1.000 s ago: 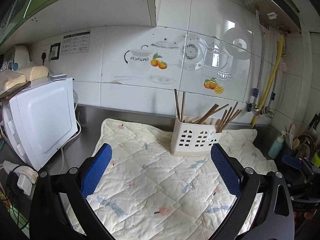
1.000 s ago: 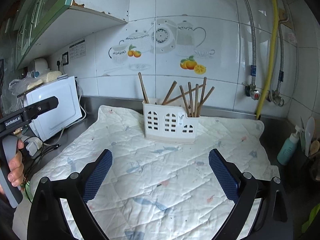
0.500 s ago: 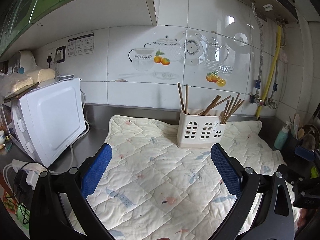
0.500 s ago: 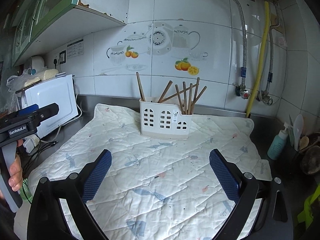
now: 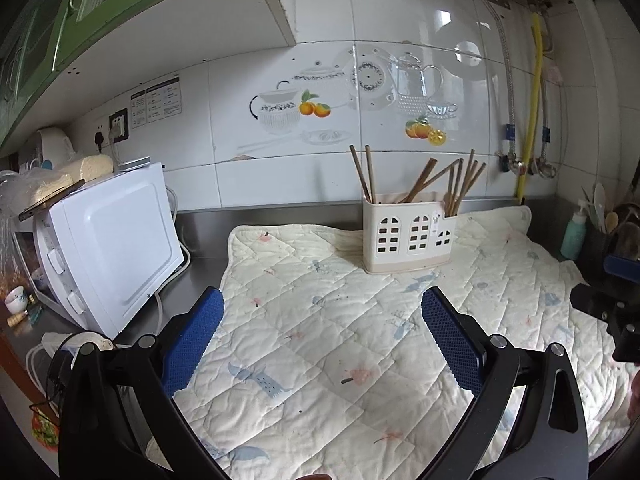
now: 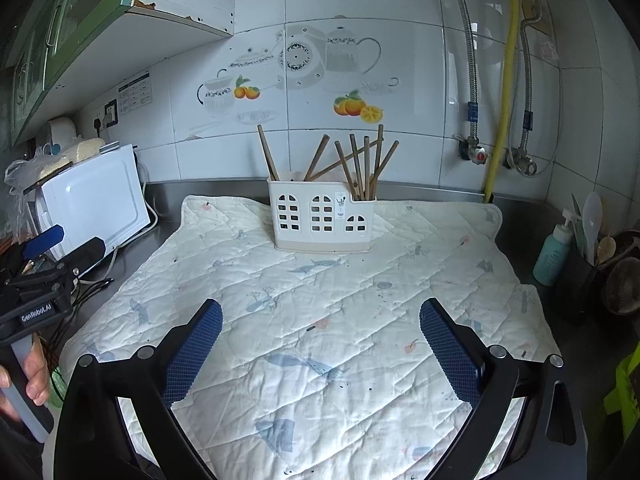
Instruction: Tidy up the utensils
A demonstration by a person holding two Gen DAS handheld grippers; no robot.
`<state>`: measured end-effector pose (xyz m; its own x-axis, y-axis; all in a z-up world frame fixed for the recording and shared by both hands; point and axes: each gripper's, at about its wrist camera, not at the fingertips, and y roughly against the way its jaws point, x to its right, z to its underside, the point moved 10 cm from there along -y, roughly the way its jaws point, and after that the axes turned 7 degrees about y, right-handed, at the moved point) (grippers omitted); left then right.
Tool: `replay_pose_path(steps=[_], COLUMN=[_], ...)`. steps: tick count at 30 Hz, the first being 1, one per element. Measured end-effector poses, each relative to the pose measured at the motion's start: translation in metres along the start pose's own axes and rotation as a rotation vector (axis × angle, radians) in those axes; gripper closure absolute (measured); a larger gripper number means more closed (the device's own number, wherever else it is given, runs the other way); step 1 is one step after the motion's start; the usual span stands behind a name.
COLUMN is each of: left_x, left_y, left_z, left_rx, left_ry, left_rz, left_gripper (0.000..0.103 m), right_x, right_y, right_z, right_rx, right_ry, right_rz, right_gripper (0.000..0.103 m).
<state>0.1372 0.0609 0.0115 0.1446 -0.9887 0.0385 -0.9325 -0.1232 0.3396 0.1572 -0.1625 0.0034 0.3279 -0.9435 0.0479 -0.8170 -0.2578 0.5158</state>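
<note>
A white plastic utensil holder (image 5: 408, 234) stands on a quilted mat (image 5: 360, 340) near the back wall, also in the right wrist view (image 6: 322, 222). Several brown chopsticks (image 5: 452, 182) stand in it, two in the left compartment (image 5: 366, 178), the others leaning to the right (image 6: 360, 164). My left gripper (image 5: 320, 332) is open and empty, held above the mat's front part. My right gripper (image 6: 320, 336) is open and empty, also well short of the holder. The left gripper shows at the left edge of the right wrist view (image 6: 44, 276).
A white microwave (image 5: 108, 248) stands left of the mat, with cables and a power strip (image 5: 80, 344) in front. A teal soap bottle (image 6: 554, 254) and a dark pot of spoons (image 6: 600, 240) stand at right. Pipes and a yellow hose (image 6: 500, 92) run down the wall.
Both grippers have drawn back and up from the holder, which looks smaller and farther. Both stay open and empty.
</note>
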Motion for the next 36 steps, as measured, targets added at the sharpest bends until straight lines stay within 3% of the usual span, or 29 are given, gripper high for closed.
replay_pose_path(steps=[36], left_x=[0.009], left_y=[-0.001], left_z=[0.015], left_rx=[-0.007], left_ry=[-0.043], left_rz=[-0.004], left_gripper=[0.005], right_x=[-0.003], right_y=[-0.002], right_z=[0.009], right_rx=[-0.022], right_ry=[-0.006], right_rz=[-0.011], right_gripper=[0.007])
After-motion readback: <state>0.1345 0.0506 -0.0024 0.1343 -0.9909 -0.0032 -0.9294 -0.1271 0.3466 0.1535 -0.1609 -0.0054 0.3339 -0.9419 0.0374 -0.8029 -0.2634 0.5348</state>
